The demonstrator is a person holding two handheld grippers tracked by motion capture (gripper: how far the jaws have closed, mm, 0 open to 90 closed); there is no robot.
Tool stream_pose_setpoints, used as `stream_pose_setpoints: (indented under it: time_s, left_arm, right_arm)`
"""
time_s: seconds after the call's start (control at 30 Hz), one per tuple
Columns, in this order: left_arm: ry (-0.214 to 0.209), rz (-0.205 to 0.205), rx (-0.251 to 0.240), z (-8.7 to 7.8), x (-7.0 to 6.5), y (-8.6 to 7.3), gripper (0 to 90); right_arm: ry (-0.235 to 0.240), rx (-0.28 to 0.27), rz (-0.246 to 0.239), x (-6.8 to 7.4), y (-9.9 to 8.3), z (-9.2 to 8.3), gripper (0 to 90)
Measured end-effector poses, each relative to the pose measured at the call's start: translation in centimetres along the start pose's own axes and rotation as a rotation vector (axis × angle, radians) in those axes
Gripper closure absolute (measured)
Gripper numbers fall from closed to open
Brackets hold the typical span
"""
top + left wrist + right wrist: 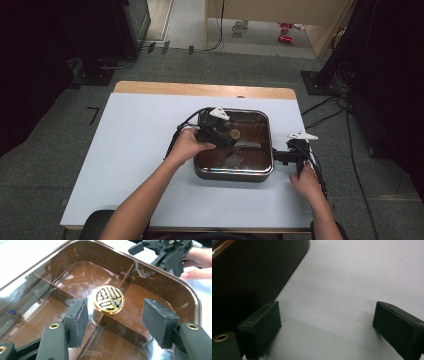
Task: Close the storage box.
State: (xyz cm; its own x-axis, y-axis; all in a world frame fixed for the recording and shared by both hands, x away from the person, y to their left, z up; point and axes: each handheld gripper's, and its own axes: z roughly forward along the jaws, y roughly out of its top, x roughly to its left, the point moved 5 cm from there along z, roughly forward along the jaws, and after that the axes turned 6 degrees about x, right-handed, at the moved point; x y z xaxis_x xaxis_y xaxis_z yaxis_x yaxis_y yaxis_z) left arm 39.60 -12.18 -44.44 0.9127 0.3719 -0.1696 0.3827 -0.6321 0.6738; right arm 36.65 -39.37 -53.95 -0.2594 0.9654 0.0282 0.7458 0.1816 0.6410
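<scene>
Our left tongs [113, 315] over glass lid [250, 131], gold knob [109, 299] loose btwn part-open pads.
Right tongs [325, 327] wide open, empty, on bare white table [140, 150] beside pan's rounded dark wall [249, 272].

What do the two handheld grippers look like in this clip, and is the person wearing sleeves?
Both the left gripper and the right gripper are black, each topped by a grey three-cornered plate and trailing a black cable. Their jaws end in blocky black pads, with brass-coloured eyelets behind them. The forearms are bare, with no sleeves in sight.
</scene>
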Motion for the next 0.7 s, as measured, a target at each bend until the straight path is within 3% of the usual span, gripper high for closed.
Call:
stream_pose_setpoints:
  time_s: [0.7]
  left_arm:
    - [0.052,-0.069,-0.035,-3.5,0.2,-2.5,35.0]
  right_arm:
    - [0.000,-0.002,-0.002,0.0,0.0,0.0,7.3]
